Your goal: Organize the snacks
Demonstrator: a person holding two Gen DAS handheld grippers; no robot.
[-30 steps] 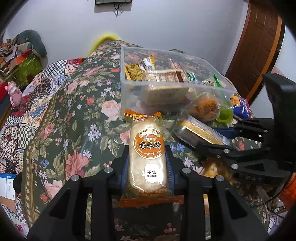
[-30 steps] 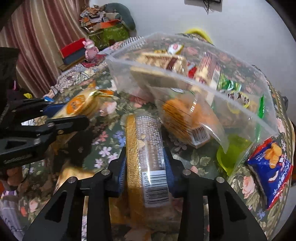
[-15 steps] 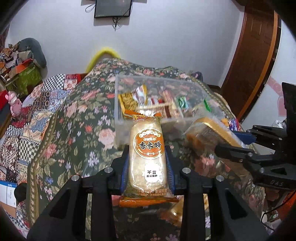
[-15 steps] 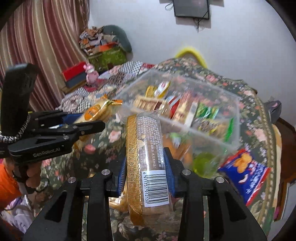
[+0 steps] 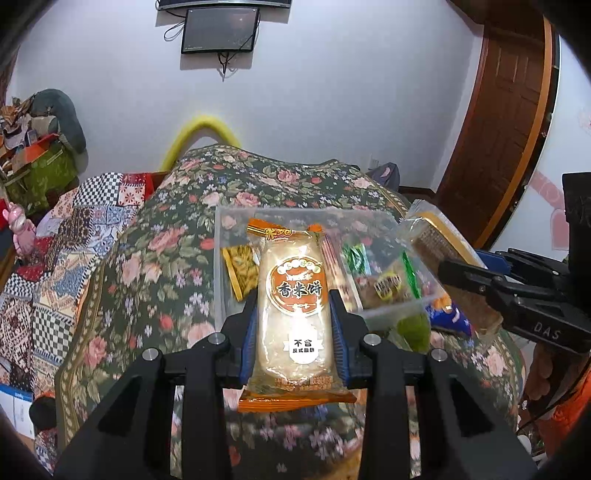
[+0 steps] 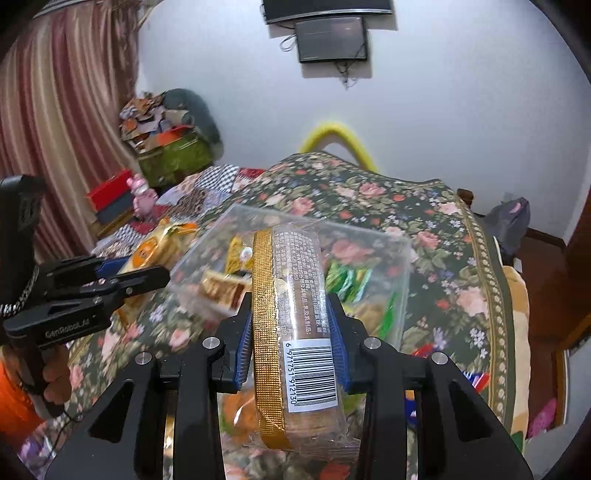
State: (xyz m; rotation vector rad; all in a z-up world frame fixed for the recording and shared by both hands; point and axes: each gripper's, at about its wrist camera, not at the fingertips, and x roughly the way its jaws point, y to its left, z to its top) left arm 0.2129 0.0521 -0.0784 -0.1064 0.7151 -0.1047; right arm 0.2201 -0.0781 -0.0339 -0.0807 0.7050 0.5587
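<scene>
My left gripper (image 5: 294, 295) is shut on an orange-ended rice cracker pack (image 5: 294, 314), held lengthwise above the floral cloth. My right gripper (image 6: 289, 302) is shut on a clear pack with a gold band and a barcode (image 6: 295, 332). Ahead of both lies a clear plastic box (image 5: 221, 236) with several snack packs inside. In the left wrist view the right gripper (image 5: 461, 269) and its gold-banded pack (image 5: 436, 236) hang at the box's right side. In the right wrist view the left gripper (image 6: 147, 275) holds the cracker pack (image 6: 155, 247) at the box's left side.
A flowered cloth (image 5: 155, 258) covers the table. A blue snack bag (image 5: 448, 317) and a green thing (image 5: 413, 326) lie right of the box. A patchwork cover (image 5: 55, 258), a wooden door (image 5: 509, 110), a wall screen (image 5: 219, 29) and a curtain (image 6: 55, 110) surround it.
Both grippers rose with their packs, so the clear box now sits lower and farther off. More wall and the screen have come into view.
</scene>
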